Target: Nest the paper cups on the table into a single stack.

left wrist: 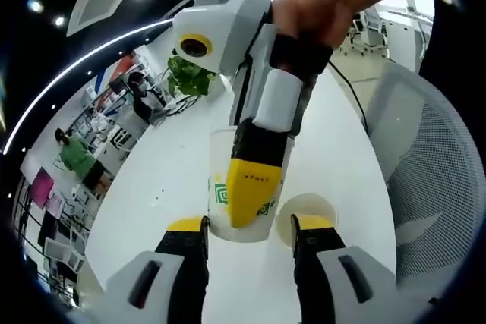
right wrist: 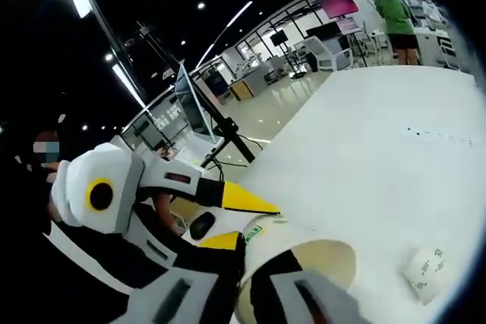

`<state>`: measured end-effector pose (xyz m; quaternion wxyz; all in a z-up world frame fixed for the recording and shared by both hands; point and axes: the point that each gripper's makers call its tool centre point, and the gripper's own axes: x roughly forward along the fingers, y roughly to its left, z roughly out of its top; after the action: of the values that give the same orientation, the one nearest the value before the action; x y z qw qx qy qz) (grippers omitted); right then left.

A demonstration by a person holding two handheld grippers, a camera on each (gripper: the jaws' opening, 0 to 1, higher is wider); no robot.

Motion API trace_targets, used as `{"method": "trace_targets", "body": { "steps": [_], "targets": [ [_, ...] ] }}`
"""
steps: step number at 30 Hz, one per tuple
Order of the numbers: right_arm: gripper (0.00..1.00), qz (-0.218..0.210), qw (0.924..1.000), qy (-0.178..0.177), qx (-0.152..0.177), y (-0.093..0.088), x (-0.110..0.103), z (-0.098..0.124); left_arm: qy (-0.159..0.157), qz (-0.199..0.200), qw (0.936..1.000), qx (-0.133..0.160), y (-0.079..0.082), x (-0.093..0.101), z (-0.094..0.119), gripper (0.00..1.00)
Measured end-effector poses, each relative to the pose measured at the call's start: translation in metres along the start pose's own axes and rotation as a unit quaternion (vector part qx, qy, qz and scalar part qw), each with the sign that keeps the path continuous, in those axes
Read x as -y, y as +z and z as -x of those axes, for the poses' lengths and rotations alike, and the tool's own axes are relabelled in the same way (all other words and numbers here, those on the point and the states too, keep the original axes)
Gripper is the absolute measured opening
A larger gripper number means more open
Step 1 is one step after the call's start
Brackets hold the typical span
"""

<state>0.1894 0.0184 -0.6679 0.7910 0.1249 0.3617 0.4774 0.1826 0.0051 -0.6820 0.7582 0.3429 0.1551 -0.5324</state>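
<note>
A white paper cup point(left wrist: 222, 187) with a green logo hangs over the white table point(left wrist: 159, 187). My right gripper point(left wrist: 254, 187) comes down from above in a person's hand point(left wrist: 319, 9) and is shut on the cup's wall, one yellow jaw lying on the outside. My left gripper point(left wrist: 249, 225) stands open, its yellow tips on either side just below the cup. In the right gripper view the held cup point(right wrist: 304, 259) shows its open mouth at my right gripper point(right wrist: 254, 282), with the left gripper point(right wrist: 239, 221) open beside it. A second cup point(left wrist: 305, 209) lies on the table point(right wrist: 380, 149), and also shows as a cup on its side point(right wrist: 425, 267).
A grey mesh chair point(left wrist: 433, 157) stands at the table's right edge. A green plant point(left wrist: 190, 77) sits at the far end. People point(left wrist: 76, 153) and desks are in the room beyond. A monitor on a stand point(right wrist: 194, 108) is past the table.
</note>
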Motion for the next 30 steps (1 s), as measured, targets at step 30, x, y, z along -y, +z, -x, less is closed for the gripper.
{"method": "trace_targets", "body": {
  "steps": [30],
  "targets": [
    [0.0, 0.12, 0.9849, -0.015, -0.123, -0.037, -0.006, 0.012, 0.057, 0.215, 0.974, 0.04, -0.047, -0.014, 0.031, 0.49]
  ]
}}
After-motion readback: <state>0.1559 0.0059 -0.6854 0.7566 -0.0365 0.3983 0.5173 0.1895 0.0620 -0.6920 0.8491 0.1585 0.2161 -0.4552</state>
